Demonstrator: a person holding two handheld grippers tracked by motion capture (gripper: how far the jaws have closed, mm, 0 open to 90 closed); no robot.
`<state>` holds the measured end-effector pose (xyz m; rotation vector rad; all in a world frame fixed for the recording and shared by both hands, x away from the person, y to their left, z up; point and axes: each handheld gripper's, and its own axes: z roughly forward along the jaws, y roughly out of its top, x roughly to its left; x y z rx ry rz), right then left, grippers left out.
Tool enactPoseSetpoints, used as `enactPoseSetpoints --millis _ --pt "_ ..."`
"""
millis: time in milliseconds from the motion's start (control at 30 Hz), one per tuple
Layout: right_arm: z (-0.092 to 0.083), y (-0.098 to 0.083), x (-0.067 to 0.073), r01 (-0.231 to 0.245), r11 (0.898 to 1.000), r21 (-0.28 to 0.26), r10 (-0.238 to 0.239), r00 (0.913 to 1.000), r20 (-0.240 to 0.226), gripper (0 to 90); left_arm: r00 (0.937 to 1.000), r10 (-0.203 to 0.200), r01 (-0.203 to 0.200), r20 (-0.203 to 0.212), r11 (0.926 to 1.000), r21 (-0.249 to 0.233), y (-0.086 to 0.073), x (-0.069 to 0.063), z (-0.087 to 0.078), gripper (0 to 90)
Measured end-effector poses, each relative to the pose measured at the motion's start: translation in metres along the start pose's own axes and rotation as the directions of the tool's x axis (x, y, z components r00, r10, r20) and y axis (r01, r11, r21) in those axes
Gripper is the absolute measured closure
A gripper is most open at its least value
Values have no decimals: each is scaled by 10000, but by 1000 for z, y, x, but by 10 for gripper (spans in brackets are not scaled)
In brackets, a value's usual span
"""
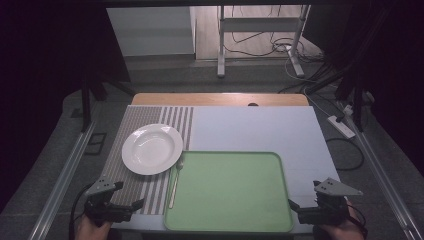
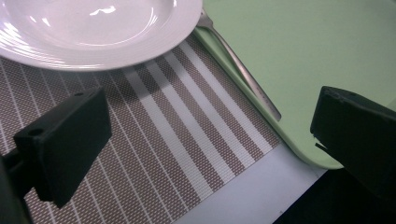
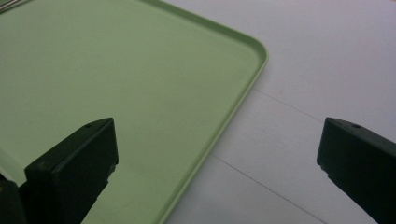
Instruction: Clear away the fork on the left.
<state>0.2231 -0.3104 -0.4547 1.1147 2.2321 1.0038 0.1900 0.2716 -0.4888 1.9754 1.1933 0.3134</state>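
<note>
A fork (image 1: 174, 184) is seen lying along the left rim of a green tray (image 1: 230, 192), beside a white plate (image 1: 152, 148) on a striped placemat (image 1: 132, 187). The left gripper (image 1: 139, 203) is held nearby, jaws wide; the right gripper (image 1: 291, 205), equally wide, is held at the tray's right corner.

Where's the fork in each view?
High view: fork lies left of centre, between the plate and the green tray, along the tray's left edge.
Left gripper view: upper middle, running down from the plate's rim.
Right gripper view: cannot tell; a sliver at the top left corner.
Shared landmark: the green tray.
</note>
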Motion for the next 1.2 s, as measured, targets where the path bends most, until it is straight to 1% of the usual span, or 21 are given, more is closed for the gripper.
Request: enactPoseSetpoints --millis 333,733,1000,1067,1200 --pt "0 0 0 -6 10000 9 6 10000 6 0 9993 147 -145 -350 9999 83 -4 -1 -5 0" --pt "0 0 0 -14 10000 15 14 10000 20 0 9979 84 -81 -646 10000 52 -9 1 -11 0" --pt "0 0 1 9 10000 36 -9 10000 42 0 9977 5 -9 -677 10000 -47 -13 3 -16 0" --pt "0 0 1 3 10000 31 -4 10000 67 0 9983 -7 1 -588 9999 -105 -14 3 -16 0" --pt "0 0 1 48 10000 65 -48 10000 71 0 9985 45 -44 -549 10000 22 -13 3 -14 0"
